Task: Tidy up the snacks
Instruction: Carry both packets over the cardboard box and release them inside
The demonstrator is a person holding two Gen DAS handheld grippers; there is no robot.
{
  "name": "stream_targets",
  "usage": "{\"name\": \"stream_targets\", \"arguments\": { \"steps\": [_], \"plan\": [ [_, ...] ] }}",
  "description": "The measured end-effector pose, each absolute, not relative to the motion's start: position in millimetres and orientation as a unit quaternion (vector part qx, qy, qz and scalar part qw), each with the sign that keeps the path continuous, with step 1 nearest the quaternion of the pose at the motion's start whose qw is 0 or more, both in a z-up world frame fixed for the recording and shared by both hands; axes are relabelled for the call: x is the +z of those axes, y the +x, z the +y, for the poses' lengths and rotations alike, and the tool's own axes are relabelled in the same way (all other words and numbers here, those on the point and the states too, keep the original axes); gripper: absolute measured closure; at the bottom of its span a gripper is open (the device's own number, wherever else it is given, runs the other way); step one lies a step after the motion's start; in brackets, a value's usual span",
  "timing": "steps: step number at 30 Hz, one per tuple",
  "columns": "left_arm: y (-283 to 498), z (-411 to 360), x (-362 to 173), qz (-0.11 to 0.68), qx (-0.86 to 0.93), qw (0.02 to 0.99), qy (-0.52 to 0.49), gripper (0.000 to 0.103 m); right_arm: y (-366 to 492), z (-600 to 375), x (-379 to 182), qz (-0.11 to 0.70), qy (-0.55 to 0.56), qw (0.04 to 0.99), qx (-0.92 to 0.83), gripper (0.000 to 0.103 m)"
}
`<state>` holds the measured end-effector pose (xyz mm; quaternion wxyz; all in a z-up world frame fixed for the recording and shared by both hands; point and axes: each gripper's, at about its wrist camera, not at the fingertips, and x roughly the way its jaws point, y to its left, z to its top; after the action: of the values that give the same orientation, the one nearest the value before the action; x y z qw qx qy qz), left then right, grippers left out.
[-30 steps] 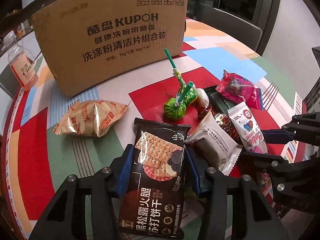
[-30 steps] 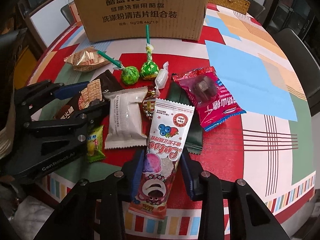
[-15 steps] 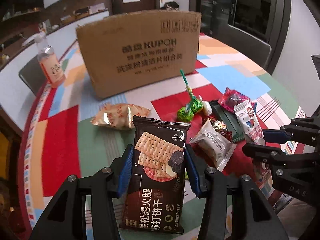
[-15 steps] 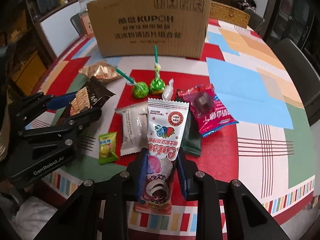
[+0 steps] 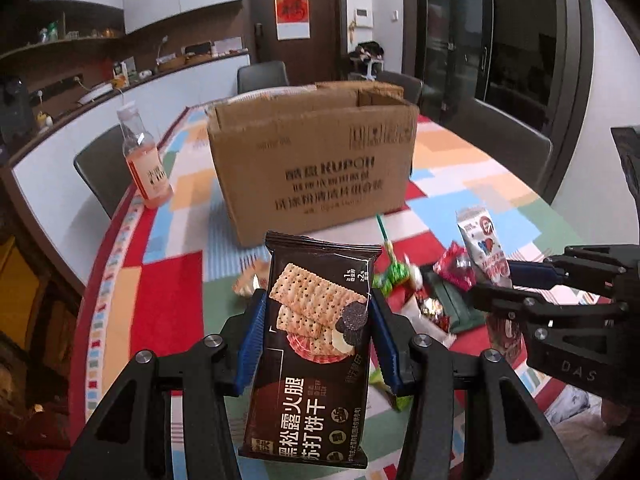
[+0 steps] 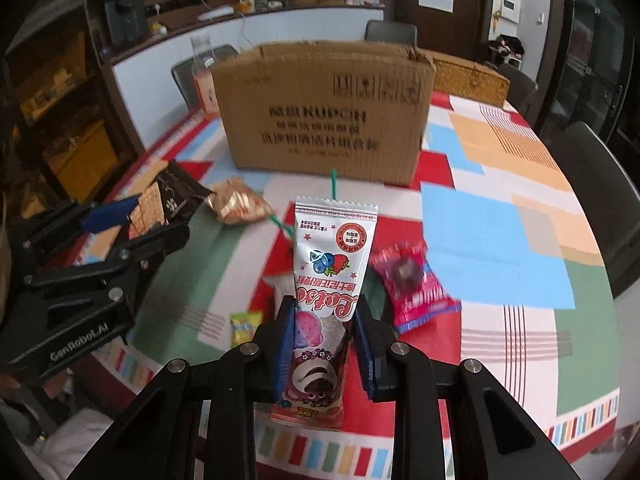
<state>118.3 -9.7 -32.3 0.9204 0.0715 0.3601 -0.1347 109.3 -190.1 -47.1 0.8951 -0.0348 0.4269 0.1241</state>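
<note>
The left gripper (image 5: 316,336) clamps the dark cracker pack (image 5: 316,344) and the right gripper (image 6: 322,330) pinches the pink-and-white snack pack (image 6: 326,300), both clear of the worktop (image 6: 500,320); probably mid-carry; next, over the cardboard box (image 6: 328,120) rim; open room ahead, snacks below.

In front of my grippers the cardboard box (image 6: 326,110) is blocking the way; snacks are crowding the table (image 6: 520,320) before it, its right side lying bare
</note>
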Motion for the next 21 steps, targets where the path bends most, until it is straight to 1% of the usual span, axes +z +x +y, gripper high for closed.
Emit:
{"name": "stream_targets", "arguments": {
  "steps": [9, 21],
  "plan": [
    [136.0, -7.9, 11.5, 0.299, -0.113, 0.945, 0.072, 0.054, 140.9, -191.9, -7.6, 0.369, -0.021, 0.916, 0.152, 0.074],
    [186.7, -9.2, 67.8, 0.246, -0.118, 0.961, 0.053, 0.054, 188.1, -195.2, 42.8, 0.287, -0.003, 0.944, 0.163, 0.074]
  ]
}}
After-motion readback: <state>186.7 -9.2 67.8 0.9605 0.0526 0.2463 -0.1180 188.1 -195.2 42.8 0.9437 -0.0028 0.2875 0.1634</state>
